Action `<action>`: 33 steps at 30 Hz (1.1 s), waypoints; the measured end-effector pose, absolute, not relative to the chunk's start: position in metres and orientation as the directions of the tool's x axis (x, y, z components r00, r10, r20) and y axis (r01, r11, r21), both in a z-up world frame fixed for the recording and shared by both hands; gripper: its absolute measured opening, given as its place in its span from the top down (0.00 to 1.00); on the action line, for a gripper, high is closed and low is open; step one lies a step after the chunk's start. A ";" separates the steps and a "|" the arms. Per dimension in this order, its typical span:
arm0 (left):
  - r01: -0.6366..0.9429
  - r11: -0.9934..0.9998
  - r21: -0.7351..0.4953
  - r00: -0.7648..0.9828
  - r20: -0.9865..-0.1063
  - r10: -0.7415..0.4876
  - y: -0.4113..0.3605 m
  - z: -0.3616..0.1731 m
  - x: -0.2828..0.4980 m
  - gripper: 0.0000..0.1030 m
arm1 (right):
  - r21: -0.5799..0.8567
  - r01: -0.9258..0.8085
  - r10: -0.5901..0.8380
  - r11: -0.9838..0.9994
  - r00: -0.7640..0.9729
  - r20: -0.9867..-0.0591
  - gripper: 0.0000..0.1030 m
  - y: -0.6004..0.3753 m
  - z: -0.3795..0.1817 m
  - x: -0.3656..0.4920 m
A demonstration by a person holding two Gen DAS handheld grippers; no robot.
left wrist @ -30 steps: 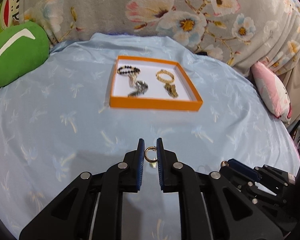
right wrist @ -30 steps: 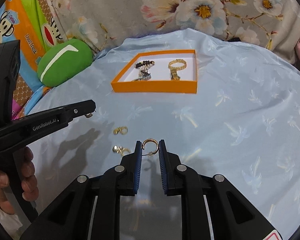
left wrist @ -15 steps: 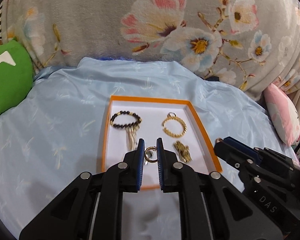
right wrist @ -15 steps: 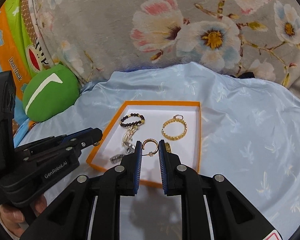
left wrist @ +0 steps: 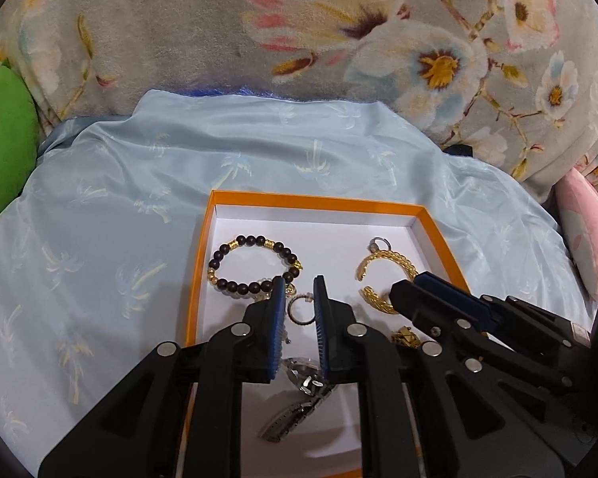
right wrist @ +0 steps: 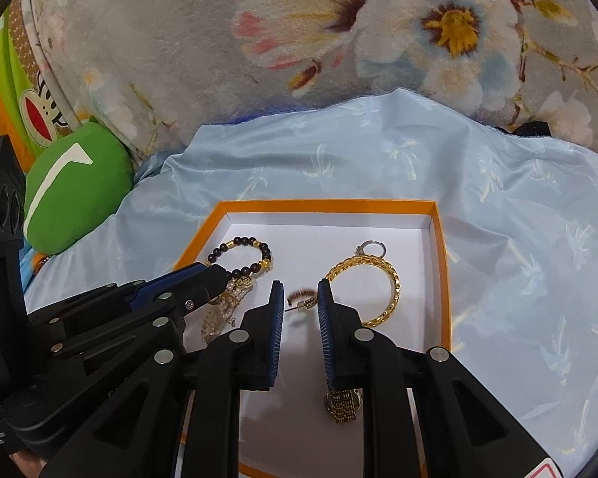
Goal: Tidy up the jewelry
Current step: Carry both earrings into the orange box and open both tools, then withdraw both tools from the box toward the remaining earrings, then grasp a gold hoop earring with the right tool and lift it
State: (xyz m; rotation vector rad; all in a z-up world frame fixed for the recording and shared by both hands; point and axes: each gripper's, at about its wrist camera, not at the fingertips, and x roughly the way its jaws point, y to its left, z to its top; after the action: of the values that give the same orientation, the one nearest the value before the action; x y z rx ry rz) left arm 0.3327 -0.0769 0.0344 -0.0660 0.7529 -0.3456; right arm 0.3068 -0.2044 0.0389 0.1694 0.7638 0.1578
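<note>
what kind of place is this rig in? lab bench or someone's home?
Most likely a home, probably on a bed or sofa: a light blue palm-print sheet spread under the orange box, a floral plush blanket behind it, and a green cushion.

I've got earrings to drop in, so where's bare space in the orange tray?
Bare floor in the orange tray runs along its back wall, behind the beaded bracelet and gold chain bracelet, and between them. The near half is crowded: silver watch, gold watch.

Gold hoop earrings [left wrist: 300, 310] above orange tray [left wrist: 323, 201]
</note>
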 end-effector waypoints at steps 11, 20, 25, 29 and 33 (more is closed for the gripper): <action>0.259 0.936 -0.237 0.720 -0.599 -0.351 -0.039 0.066 0.296 0.79 | 0.222 -0.051 0.178 0.974 0.781 -0.599 0.82 -0.230 0.080 0.245; 0.254 0.952 -0.172 0.721 -0.623 -0.305 0.000 0.068 0.187 0.70 | 0.120 -0.102 0.157 0.987 0.725 -0.671 0.77 -0.213 0.069 0.116; 0.240 0.951 -0.194 0.668 -0.678 -0.307 0.014 0.043 0.135 0.69 | 0.143 -0.165 0.216 0.976 0.651 -0.727 0.77 -0.183 0.044 0.067; 0.235 0.951 -0.203 0.633 -0.710 -0.308 0.020 0.030 0.108 0.69 | 0.140 -0.217 0.247 0.966 0.623 -0.742 0.77 -0.159 0.034 0.054; 0.220 0.952 -0.213 0.619 -0.724 -0.305 0.027 0.025 0.091 0.69 | 0.114 -0.265 0.255 0.958 0.596 -0.761 0.77 -0.143 0.026 0.062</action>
State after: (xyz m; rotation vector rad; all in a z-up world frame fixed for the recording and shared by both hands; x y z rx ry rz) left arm 0.0910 0.0269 0.0247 -0.1068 0.8518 -0.3030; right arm 0.0620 -0.1429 0.0256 -0.0116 0.8818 0.3019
